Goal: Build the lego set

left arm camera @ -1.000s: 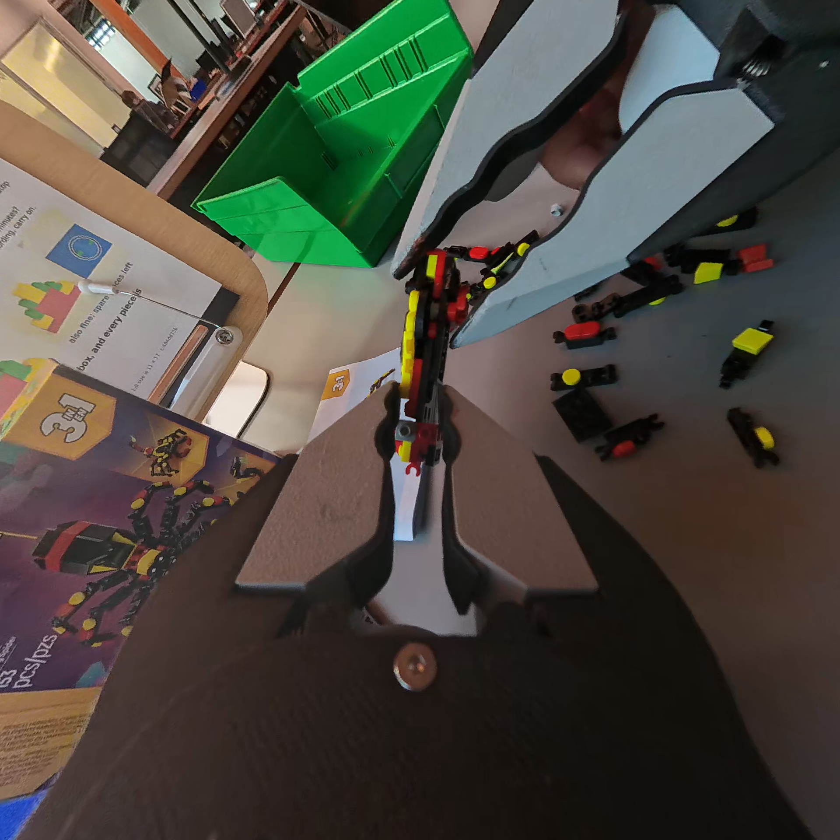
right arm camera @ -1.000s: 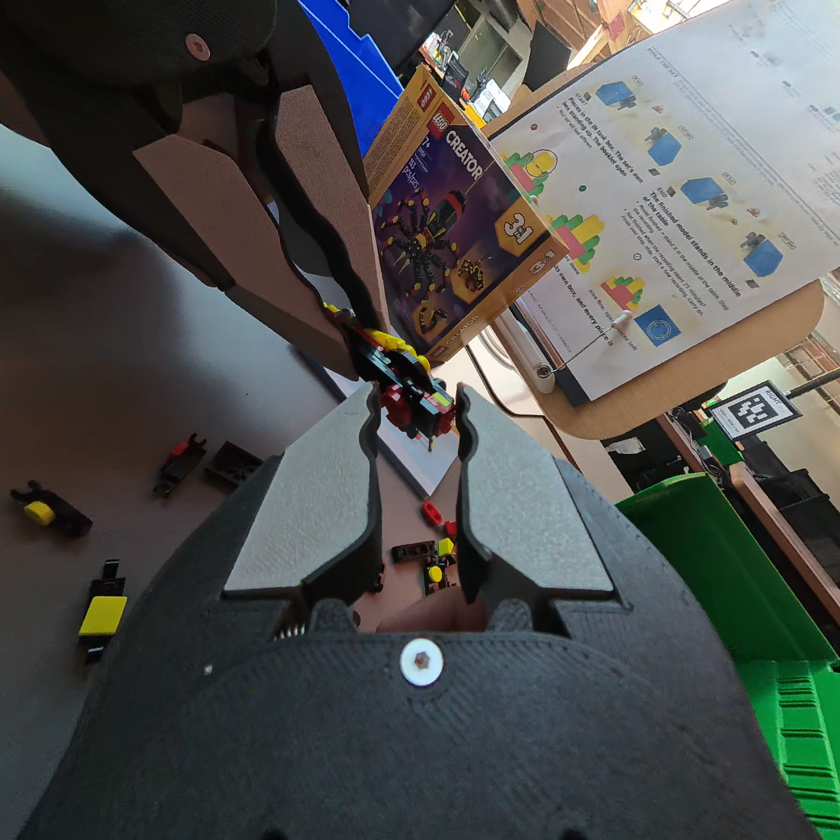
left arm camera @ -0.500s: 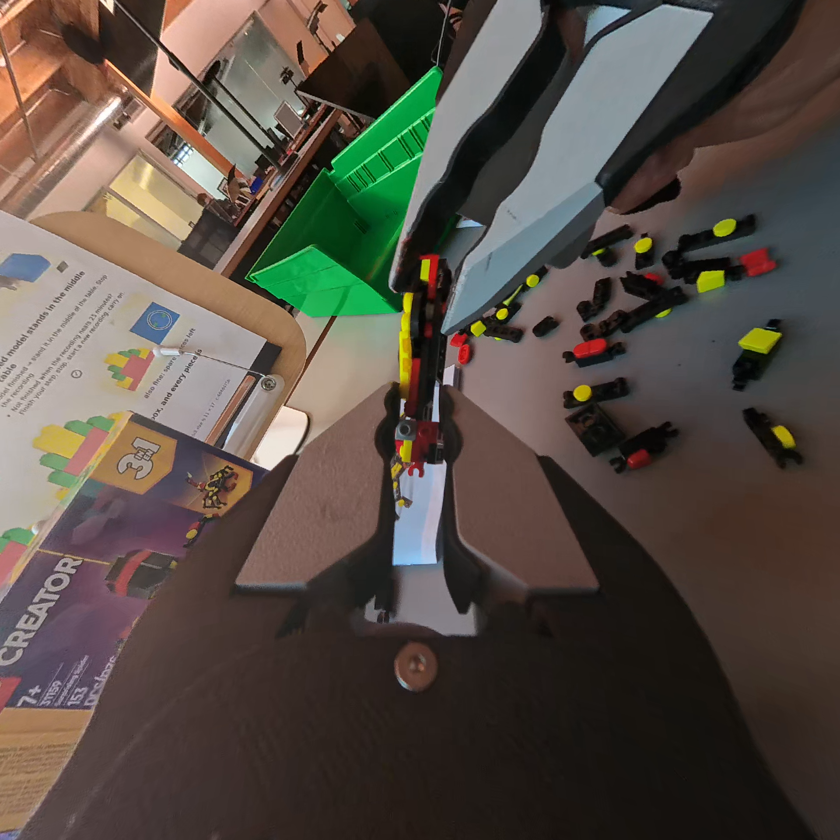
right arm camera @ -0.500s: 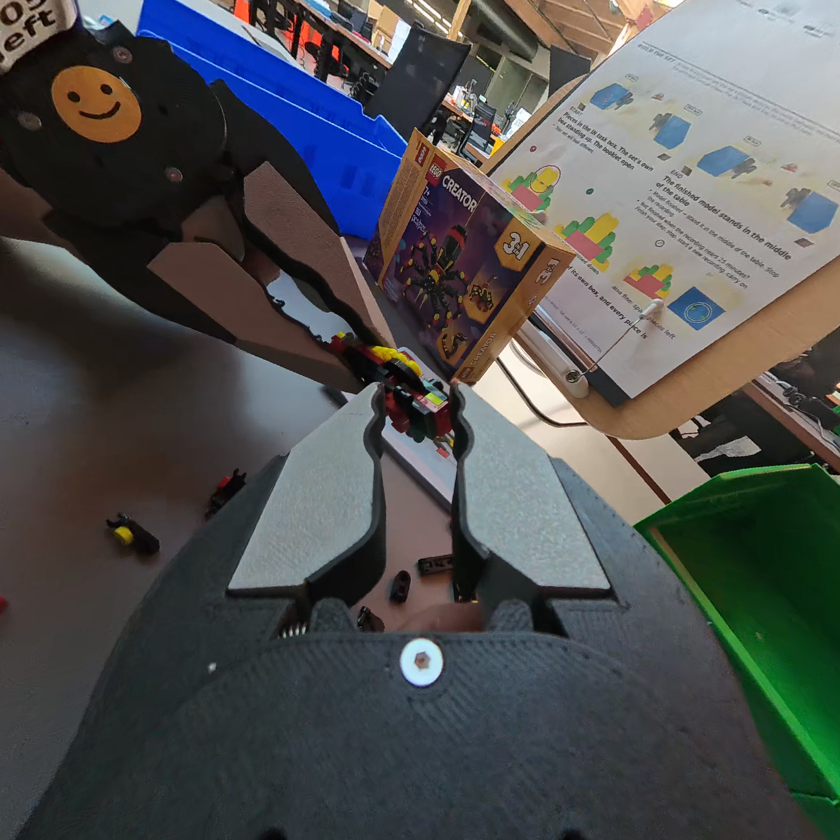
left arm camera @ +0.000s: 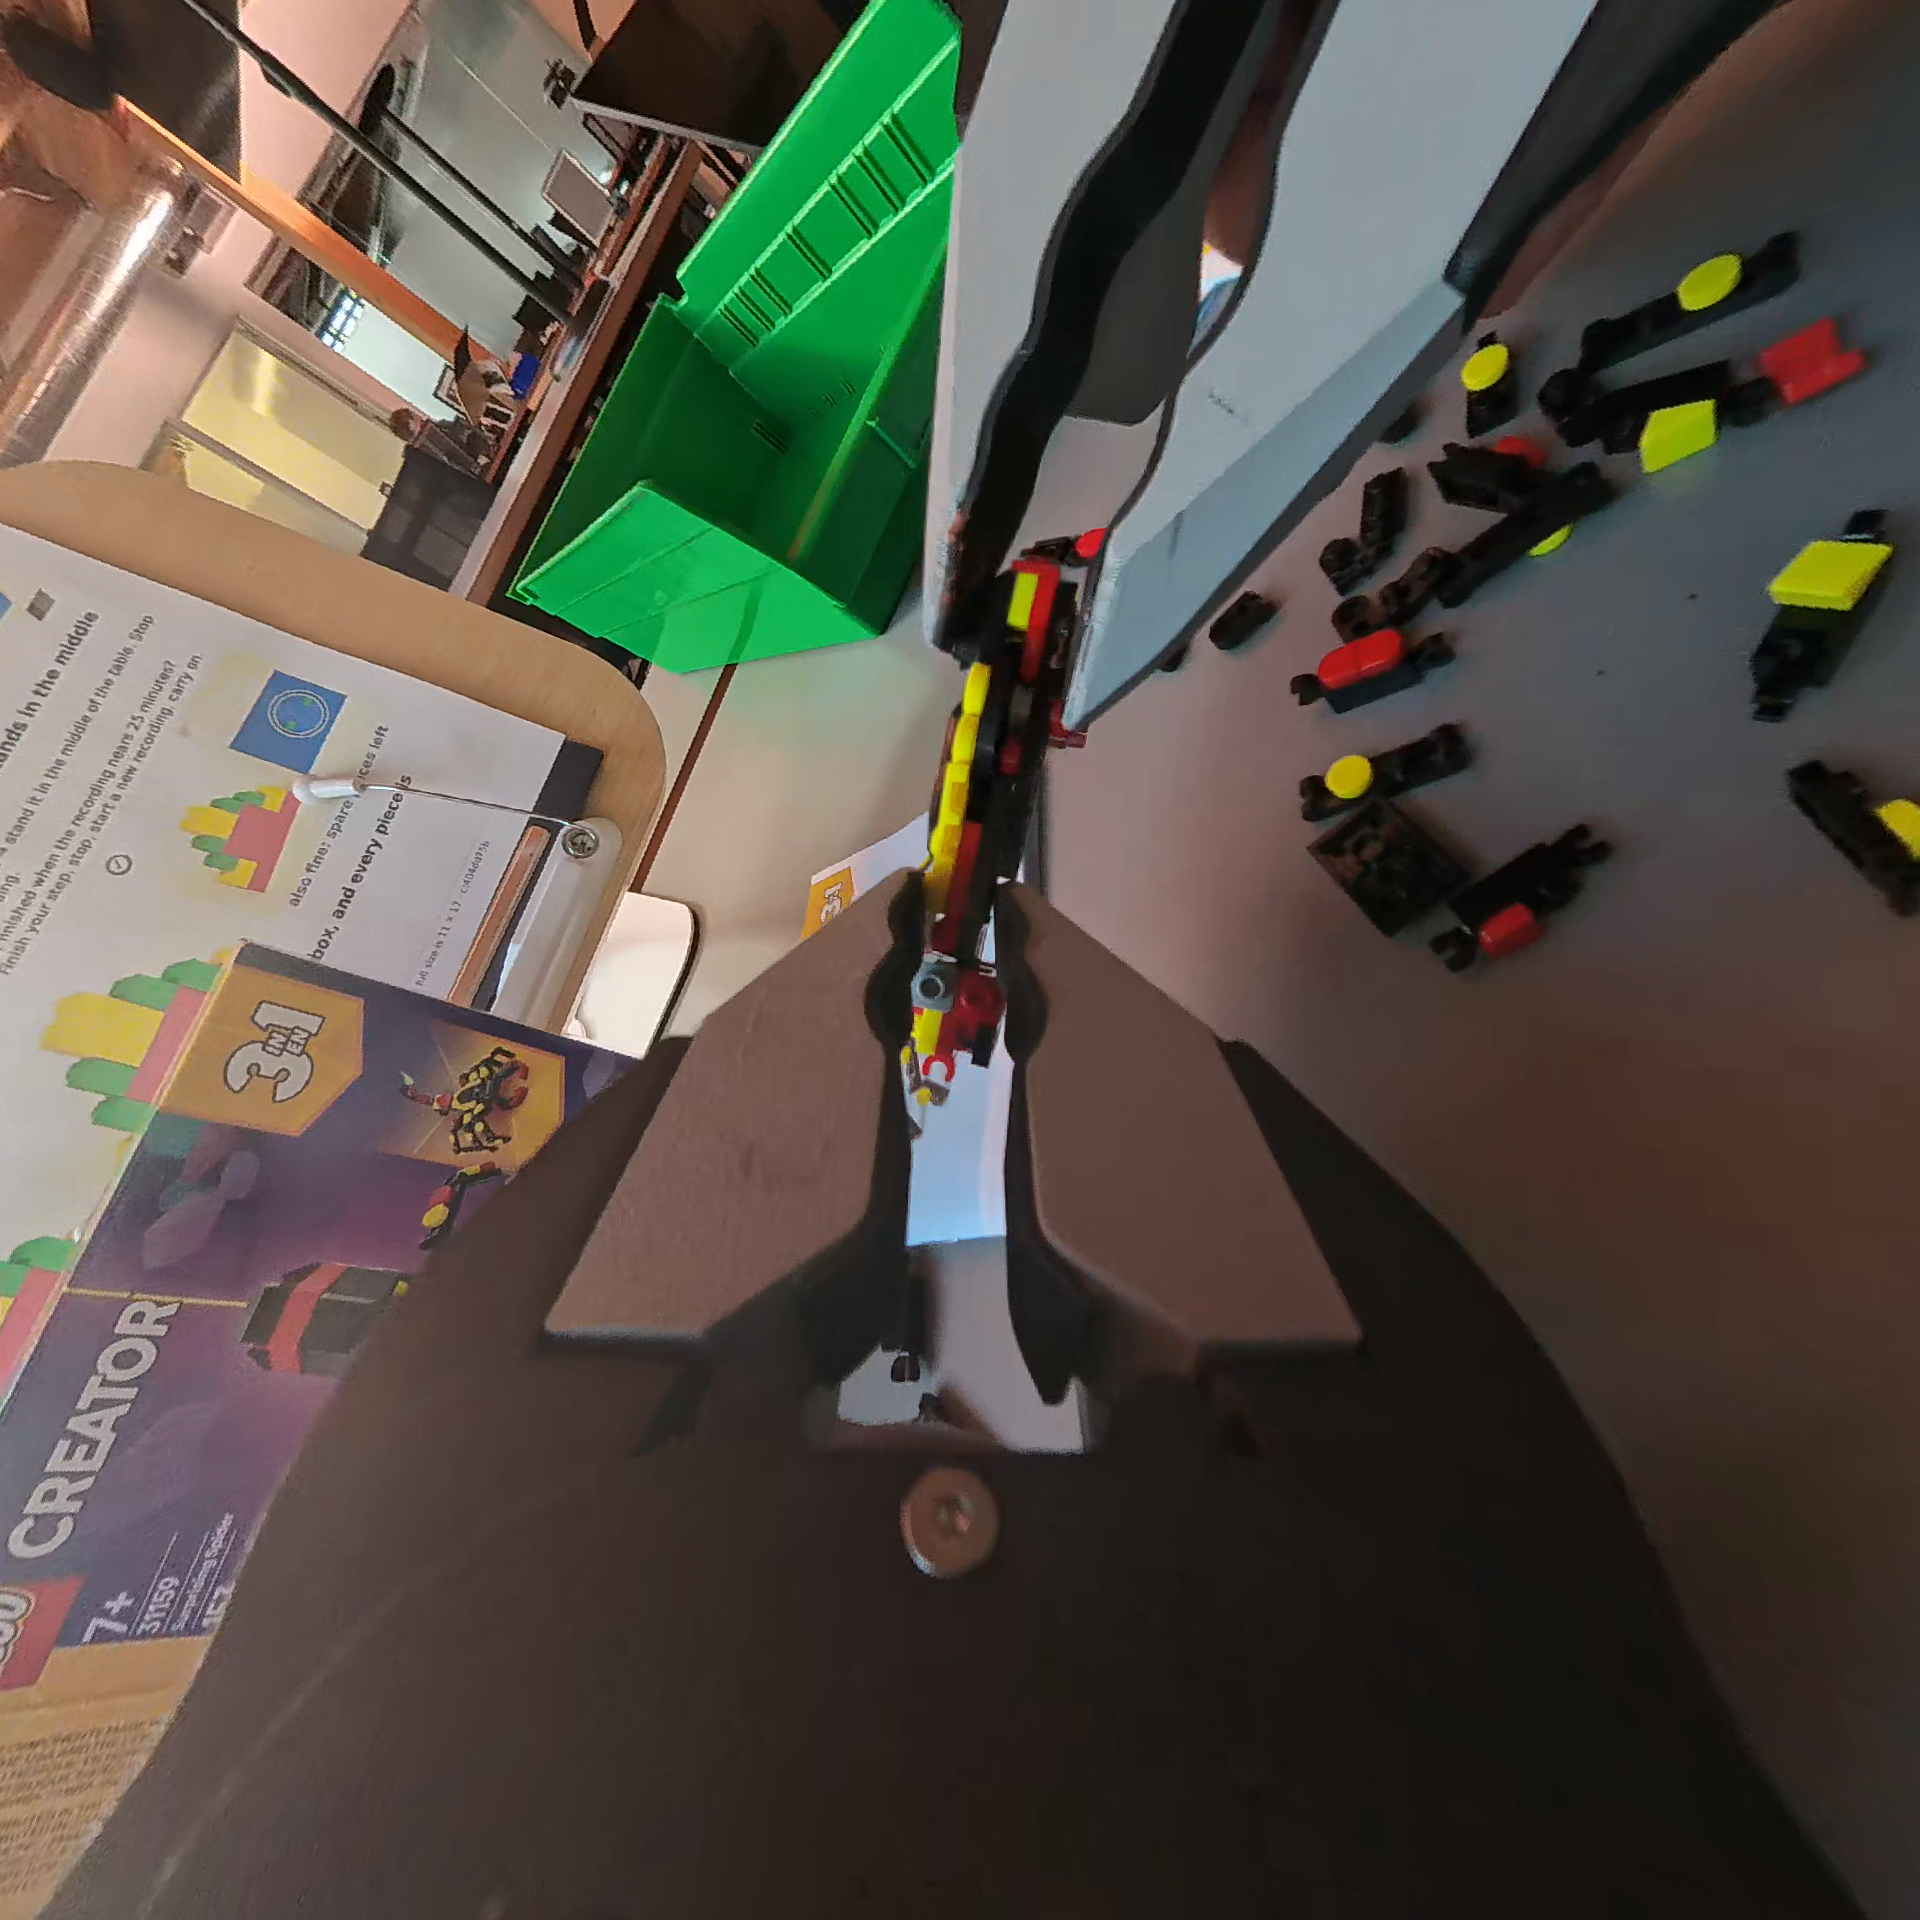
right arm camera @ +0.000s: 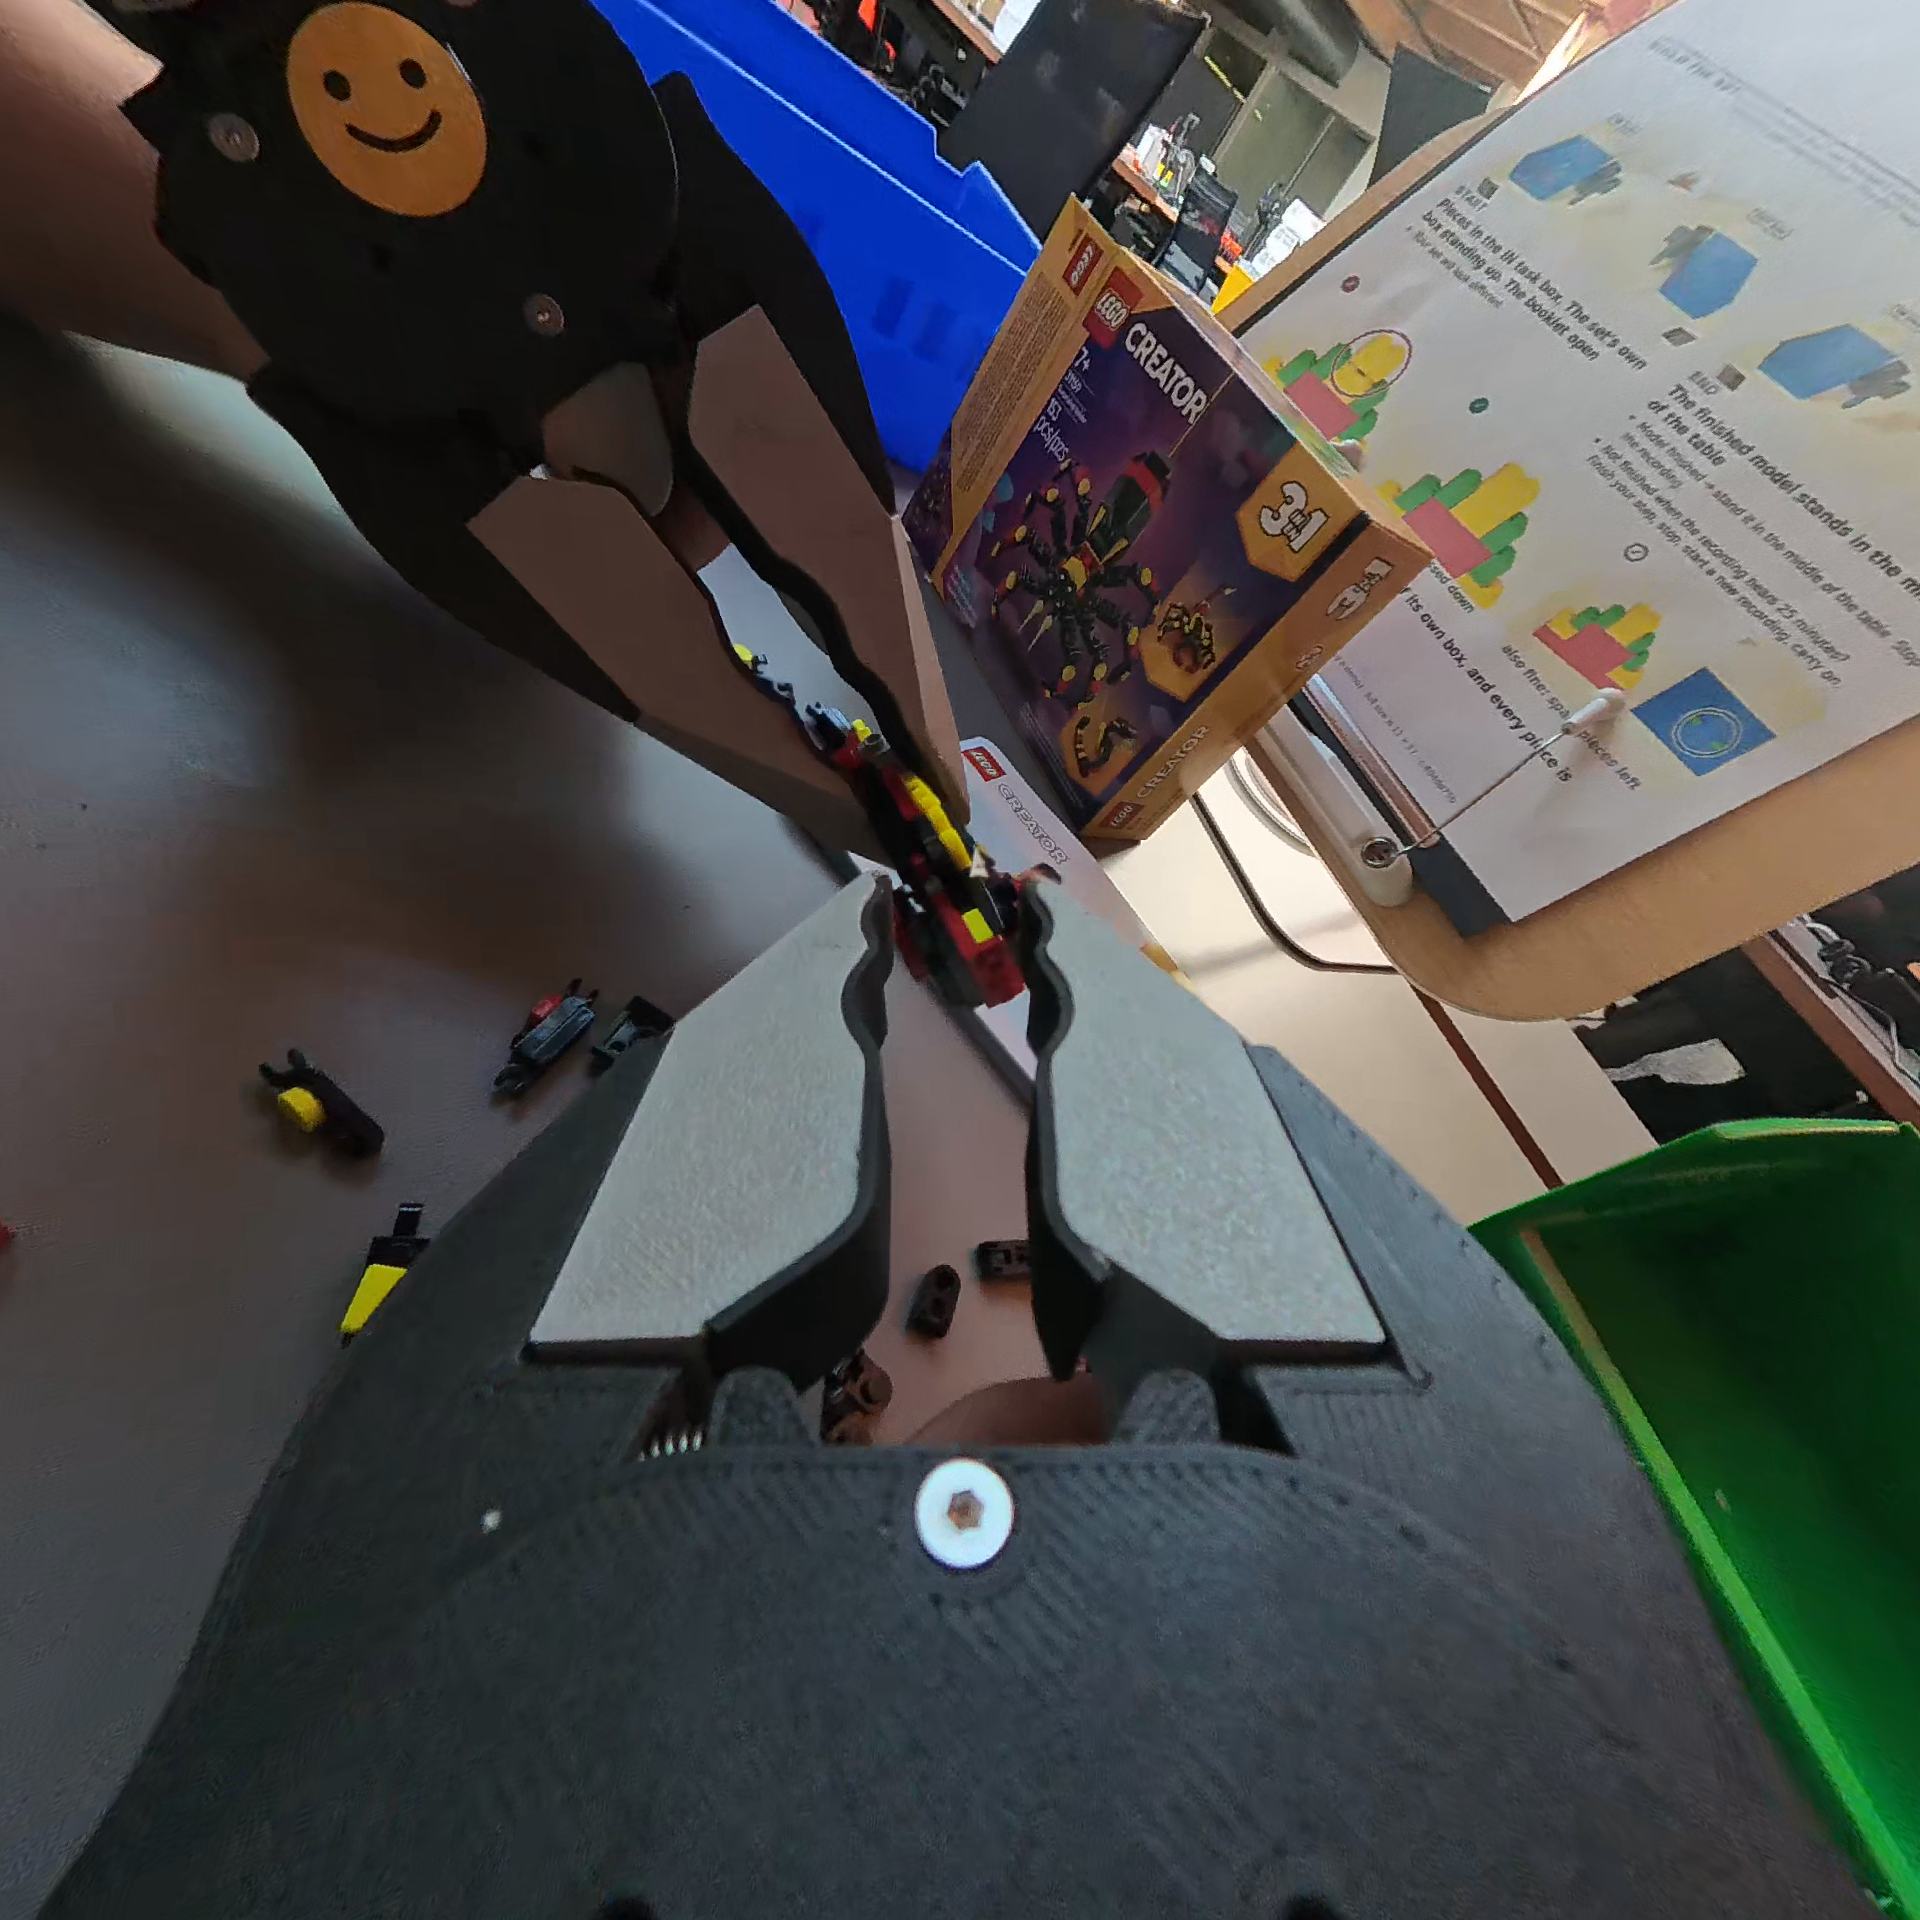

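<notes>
A long black, yellow and red lego model [left arm camera: 982, 769] hangs in the air above the grey table [left arm camera: 1558, 1143]. My left gripper [left arm camera: 956, 914] is shut on its near end. My right gripper [right arm camera: 956, 904] is shut on its other end [right arm camera: 961, 930]. In the left wrist view the right gripper [left arm camera: 1023, 623] comes in from the top. In the right wrist view the left gripper [right arm camera: 914, 800] reaches in from the upper left. Several loose black, yellow and red pieces [left arm camera: 1382, 769] lie on the table to the right; some also show in the right wrist view [right arm camera: 322, 1107].
A green bin [left arm camera: 748, 457] stands at the table's far edge. The lego set box [right arm camera: 1153, 582] stands beside a wooden board with an instruction sheet [right arm camera: 1662, 468]. A booklet [right arm camera: 1023, 821] lies under the model. A blue bin [right arm camera: 862, 229] is behind the box. Only a small space, under 4 cm, lies between the two pairs of fingers.
Both grippers have kept hold of the model. The right gripper has tilted and shifted along it, so more of the model shows between the two grippers now.
</notes>
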A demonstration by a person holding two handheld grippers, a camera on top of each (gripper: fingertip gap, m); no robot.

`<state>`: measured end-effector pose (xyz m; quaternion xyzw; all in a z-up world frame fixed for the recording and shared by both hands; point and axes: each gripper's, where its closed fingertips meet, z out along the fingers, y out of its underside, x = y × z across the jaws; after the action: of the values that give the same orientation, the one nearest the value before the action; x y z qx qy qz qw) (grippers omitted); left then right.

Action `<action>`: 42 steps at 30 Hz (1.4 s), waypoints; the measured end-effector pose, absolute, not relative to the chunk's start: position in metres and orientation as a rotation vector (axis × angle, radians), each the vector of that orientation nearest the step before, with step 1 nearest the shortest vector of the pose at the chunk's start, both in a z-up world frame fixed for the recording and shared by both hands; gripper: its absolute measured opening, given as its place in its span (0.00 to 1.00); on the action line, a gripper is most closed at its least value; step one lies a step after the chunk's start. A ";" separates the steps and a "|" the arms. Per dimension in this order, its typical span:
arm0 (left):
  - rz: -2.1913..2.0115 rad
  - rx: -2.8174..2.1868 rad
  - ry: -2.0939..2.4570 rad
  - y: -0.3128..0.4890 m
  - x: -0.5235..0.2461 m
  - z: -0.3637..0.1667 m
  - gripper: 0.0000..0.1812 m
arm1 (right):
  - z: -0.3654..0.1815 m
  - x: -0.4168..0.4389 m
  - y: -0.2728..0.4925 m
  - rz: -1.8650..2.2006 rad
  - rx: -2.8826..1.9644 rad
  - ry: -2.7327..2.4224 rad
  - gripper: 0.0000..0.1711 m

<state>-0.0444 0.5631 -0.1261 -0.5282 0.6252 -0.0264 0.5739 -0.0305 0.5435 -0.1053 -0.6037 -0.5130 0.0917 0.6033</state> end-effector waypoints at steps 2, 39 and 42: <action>-0.065 -1.244 1.468 0.563 -0.044 -0.127 0.06 | -0.107 -0.031 0.543 0.196 -1.394 -1.201 0.12; 0.006 -1.175 1.185 0.610 -0.075 -0.094 0.05 | 0.018 0.139 0.556 0.697 -1.117 -0.353 0.08; 0.183 -0.990 1.263 0.600 -0.069 -0.089 0.05 | 0.011 0.118 0.551 0.853 -1.148 -0.419 0.16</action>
<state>-0.0688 0.6002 -0.0886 -0.4430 0.5650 0.0817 0.6913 0.1182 0.5514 0.0106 -0.5223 -0.1907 0.3882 0.7349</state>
